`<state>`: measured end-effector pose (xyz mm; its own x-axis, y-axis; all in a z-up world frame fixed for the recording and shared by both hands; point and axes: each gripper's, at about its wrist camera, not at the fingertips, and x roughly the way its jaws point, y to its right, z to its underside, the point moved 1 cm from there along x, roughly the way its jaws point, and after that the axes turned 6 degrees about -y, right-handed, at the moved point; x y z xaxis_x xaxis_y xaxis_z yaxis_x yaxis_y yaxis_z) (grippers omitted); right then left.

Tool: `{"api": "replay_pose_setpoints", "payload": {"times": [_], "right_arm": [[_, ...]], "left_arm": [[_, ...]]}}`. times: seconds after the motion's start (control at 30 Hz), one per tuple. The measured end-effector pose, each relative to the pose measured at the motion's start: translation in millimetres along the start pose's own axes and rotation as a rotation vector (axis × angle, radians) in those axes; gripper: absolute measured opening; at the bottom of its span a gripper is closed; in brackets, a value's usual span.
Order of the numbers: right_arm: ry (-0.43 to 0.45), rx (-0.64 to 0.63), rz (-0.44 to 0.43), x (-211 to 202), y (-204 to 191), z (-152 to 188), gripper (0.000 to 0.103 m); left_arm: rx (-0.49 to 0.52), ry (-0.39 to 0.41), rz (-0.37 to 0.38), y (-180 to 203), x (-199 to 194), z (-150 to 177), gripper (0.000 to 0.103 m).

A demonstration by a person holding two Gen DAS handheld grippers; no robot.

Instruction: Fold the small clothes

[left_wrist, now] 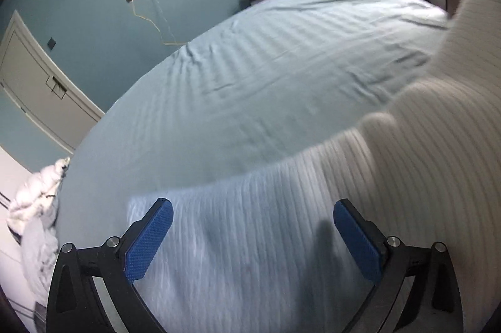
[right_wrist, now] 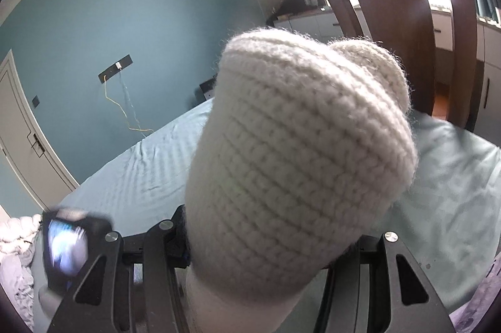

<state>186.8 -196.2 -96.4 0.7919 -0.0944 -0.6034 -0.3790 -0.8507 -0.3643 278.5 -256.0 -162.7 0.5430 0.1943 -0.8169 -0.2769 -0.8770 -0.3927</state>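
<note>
My right gripper (right_wrist: 266, 254) is clamped on a cream knitted garment (right_wrist: 297, 164), which bulges up in a thick folded roll and hides my fingertips. Below it lies the pale blue bedsheet (right_wrist: 141, 173). My left gripper (right_wrist: 67, 248) shows blurred at lower left. A teal wall (right_wrist: 150, 20) stands behind.

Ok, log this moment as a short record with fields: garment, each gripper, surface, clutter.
garment: cream ribbed knit, lifted, draping down onto the bed
right gripper: shut on knit, fingers hidden by the fabric
left gripper: open, fingers either side of the lower part of the knit, gripping nothing
surface: bed with pale blue sheet, lightly wrinkled
clutter: crumpled white duvet at the bed's left edge
image quality: left view motion-blurred
</note>
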Motion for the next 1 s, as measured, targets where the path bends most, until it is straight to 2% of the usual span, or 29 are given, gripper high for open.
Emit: {"api": "replay_pose_setpoints", "payload": {"times": [0.1,0.2,0.33,0.43,0.5,0.6,0.67,0.7,0.8,1.0], "right_arm": [[0.013,-0.014,-0.01,-2,0,-1,0.047],[0.013,-0.073,-0.003,1,-8,3,0.047],[0.018,-0.124,0.024,4,-16,5,0.047],[0.019,-0.105,0.01,4,-10,0,0.047],[0.013,-0.094,0.011,6,-5,-2,0.047],[0.0,-0.084,0.016,8,-2,-4,0.047],[-0.002,-0.079,0.013,8,-1,-6,0.047],[-0.002,-0.082,0.014,7,-2,-6,0.047],[-0.011,-0.102,0.03,8,-4,-6,0.048],[-0.015,-0.097,0.029,7,1,-10,0.047]], "left_arm": [[0.001,-0.028,-0.037,8,18,-12,0.103],[-0.093,-0.068,-0.027,17,30,-5,0.103],[-0.043,-0.017,-0.09,29,29,-3,0.103],[-0.003,-0.038,-0.033,19,18,0,0.103],[-0.032,-0.029,0.016,7,1,12,0.103],[-0.027,0.015,0.074,4,-25,41,0.103],[0.029,0.001,0.094,15,-32,63,0.103],[0.053,-0.025,0.093,22,-30,69,0.103],[0.026,-0.014,0.026,38,-28,74,0.103],[0.019,-0.016,0.011,40,-34,73,0.103]]}}
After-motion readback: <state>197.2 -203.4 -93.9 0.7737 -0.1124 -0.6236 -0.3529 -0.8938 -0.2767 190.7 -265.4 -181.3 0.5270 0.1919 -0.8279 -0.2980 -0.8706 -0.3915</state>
